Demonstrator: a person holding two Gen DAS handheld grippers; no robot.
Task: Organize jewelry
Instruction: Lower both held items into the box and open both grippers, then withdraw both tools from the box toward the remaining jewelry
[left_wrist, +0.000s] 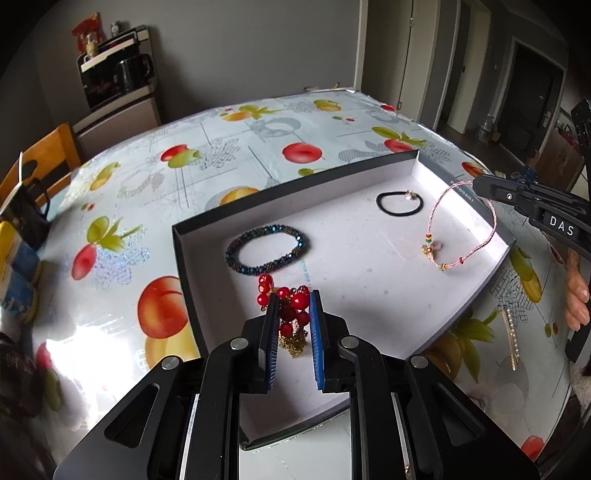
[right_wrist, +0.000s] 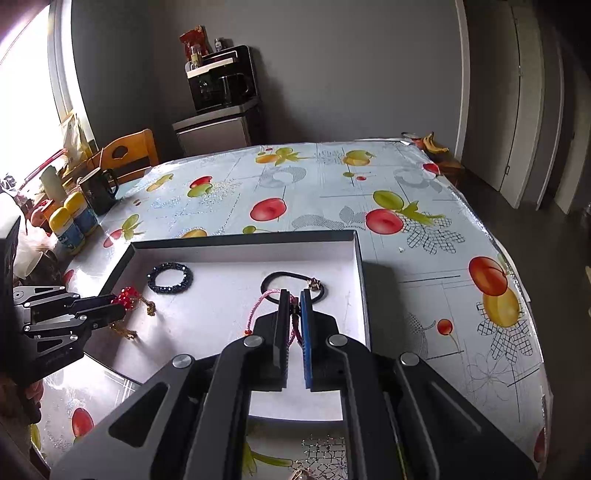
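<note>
A shallow black box (left_wrist: 177, 240) with a white floor (right_wrist: 221, 317) lies on the table. In it are a dark blue beaded bracelet (left_wrist: 266, 250) (right_wrist: 170, 278) and a black hair tie (left_wrist: 399, 203) (right_wrist: 280, 277). My left gripper (left_wrist: 293, 295) is shut on a red bead and gold chain piece (left_wrist: 286, 306) (right_wrist: 127, 297) over the box's near left part. My right gripper (right_wrist: 294, 295) is shut on a pink cord bracelet (left_wrist: 461, 221) (right_wrist: 266, 302) and holds it over the box's right side.
A pearl hair clip (left_wrist: 511, 339) lies on the fruit-print tablecloth (right_wrist: 424, 258) right of the box. A dark mug (right_wrist: 98, 192), yellow-lidded jars (right_wrist: 68, 225) and a wooden chair (right_wrist: 129, 151) are at the left. Bananas (right_wrist: 434, 144) lie at the far corner.
</note>
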